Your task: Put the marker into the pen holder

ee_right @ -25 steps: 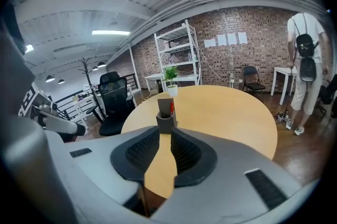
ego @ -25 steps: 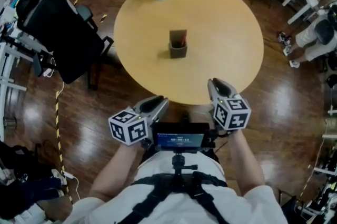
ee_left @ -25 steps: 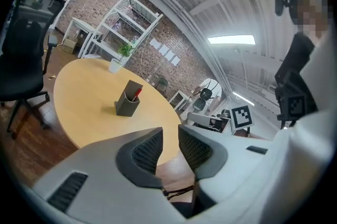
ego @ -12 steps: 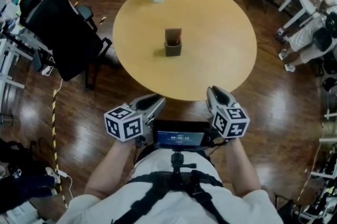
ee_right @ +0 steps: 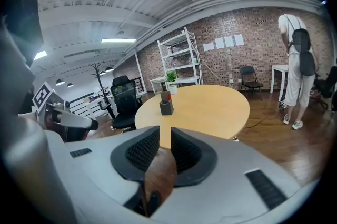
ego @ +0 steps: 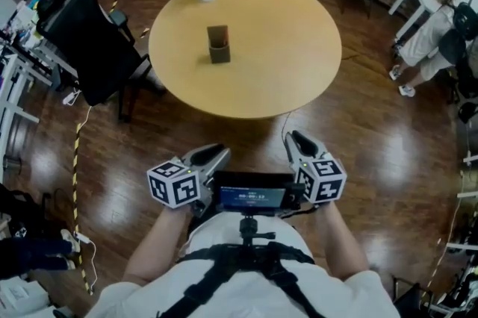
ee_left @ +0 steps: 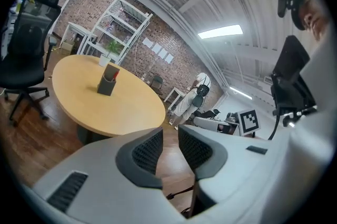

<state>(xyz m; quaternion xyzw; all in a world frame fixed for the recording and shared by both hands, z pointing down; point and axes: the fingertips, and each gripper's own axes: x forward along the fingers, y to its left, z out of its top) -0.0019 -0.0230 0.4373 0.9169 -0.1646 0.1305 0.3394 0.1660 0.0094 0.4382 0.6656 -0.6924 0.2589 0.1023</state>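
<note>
Since the earlier frames, both grippers have drawn back from the edge of the table (ego: 291, 63) and now hang over the wooden floor (ego: 112, 160), well apart from it. I find the left gripper (ego: 215, 153) with its jaws apart and nothing between them. The right gripper (ego: 294, 138) is the same. The pen holder (ego: 218, 48) stands upright on the table, and the red-tipped marker (ee_left: 115, 74) is already inside it.

Forearms (ego: 158, 243) bent, elbows tucked beside torso. Left gripper (ego: 220, 152) and right gripper (ego: 292, 138) level together, aimed far, tipped slightly down. Fingers (ee_left: 149, 150) of both slightly parted, gripping nothing.
</note>
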